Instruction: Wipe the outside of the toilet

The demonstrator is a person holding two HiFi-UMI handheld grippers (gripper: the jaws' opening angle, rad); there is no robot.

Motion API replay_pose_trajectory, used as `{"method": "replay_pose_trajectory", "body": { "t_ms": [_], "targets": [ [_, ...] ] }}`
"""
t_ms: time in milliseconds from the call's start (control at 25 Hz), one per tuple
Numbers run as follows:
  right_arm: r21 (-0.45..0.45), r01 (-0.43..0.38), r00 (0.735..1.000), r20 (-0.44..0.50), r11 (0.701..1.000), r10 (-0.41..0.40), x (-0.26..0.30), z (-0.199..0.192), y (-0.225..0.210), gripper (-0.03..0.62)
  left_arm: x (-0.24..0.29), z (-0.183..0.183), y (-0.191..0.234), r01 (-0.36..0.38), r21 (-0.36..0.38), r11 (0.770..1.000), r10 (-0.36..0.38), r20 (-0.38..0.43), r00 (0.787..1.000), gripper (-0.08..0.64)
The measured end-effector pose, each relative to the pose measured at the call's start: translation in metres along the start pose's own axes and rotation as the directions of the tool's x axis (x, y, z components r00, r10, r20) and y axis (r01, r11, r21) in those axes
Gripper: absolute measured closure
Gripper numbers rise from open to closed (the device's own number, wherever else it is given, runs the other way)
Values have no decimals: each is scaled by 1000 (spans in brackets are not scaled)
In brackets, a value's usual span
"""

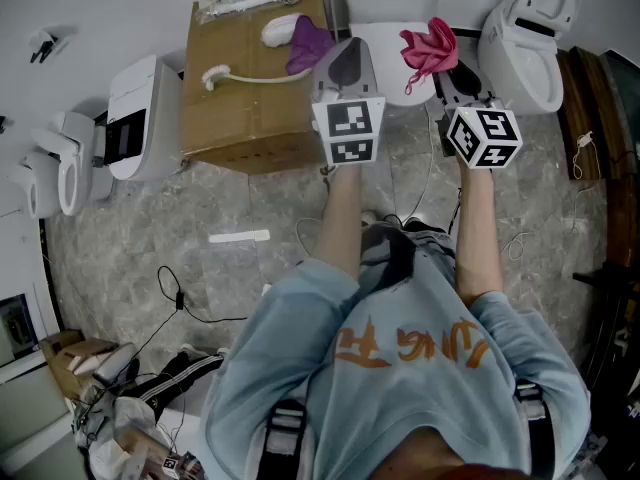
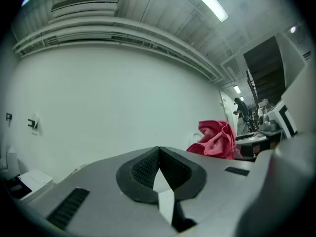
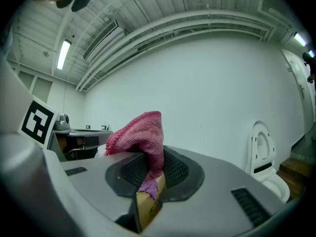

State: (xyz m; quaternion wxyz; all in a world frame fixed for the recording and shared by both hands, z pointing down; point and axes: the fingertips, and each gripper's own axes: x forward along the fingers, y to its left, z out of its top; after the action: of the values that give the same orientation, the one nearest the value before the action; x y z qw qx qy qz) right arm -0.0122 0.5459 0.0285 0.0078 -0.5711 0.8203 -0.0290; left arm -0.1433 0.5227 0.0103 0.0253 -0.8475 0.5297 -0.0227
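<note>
A white toilet (image 1: 392, 73) with its lid down stands against the far wall, partly hidden behind both raised grippers. My right gripper (image 1: 447, 68) is held up over its right side, shut on a pink cloth (image 1: 428, 48). In the right gripper view the pink cloth (image 3: 140, 136) stands up, bunched, out of the closed jaws of my right gripper (image 3: 154, 166). My left gripper (image 1: 344, 56) is level with it over the toilet's left side. In the left gripper view my left gripper (image 2: 159, 151) is shut with nothing in it, and the pink cloth (image 2: 216, 139) shows to its right.
A cardboard box (image 1: 250, 98) left of the toilet carries a purple cloth (image 1: 308, 44) and a white hose. A second toilet (image 1: 525, 43) with its lid up stands at the right, seen too as the open-lidded toilet (image 3: 262, 154). More toilets (image 1: 135, 118) line the left wall. Cables lie on the floor.
</note>
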Motion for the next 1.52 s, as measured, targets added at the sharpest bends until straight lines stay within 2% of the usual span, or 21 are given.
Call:
{"method": "replay_pose_trajectory", "body": {
  "t_ms": [240, 520, 720, 1000, 1120, 1200, 1320, 1520],
  "targets": [
    [-14, -14, 1000, -2, 1000, 14, 12, 1, 7, 515, 6, -5, 18, -12, -19, 1000, 12, -10, 1000, 535],
    [22, 82, 997, -11, 996, -82, 14, -9, -11, 515, 19, -14, 27, 24, -37, 999, -25, -24, 999, 535],
    [37, 133, 991, 20, 990, -134, 22, 9, -28, 515, 26, -7, 40, 25, -40, 999, -26, -14, 1000, 535],
    [1, 81, 997, 11, 997, -81, 67, 1, -24, 514, 53, -20, 72, -24, -68, 997, 23, -19, 1000, 534],
    [40, 46, 996, 69, 998, -49, 90, -1, -30, 514, 69, -37, 85, -46, -62, 997, 45, -25, 999, 535],
    [1, 29, 995, 90, 1000, -29, 99, 7, -29, 514, 75, -40, 90, -61, -66, 996, 59, -39, 998, 535],
    [-38, -1, 998, 68, 999, 4, 121, 11, -28, 514, 87, -39, 99, -88, -74, 993, 83, -57, 995, 535],
    [-9, -64, 998, 21, 998, 64, 173, -15, -50, 514, 134, -57, 112, -124, -95, 988, 115, -92, 989, 535]
  ]
}}
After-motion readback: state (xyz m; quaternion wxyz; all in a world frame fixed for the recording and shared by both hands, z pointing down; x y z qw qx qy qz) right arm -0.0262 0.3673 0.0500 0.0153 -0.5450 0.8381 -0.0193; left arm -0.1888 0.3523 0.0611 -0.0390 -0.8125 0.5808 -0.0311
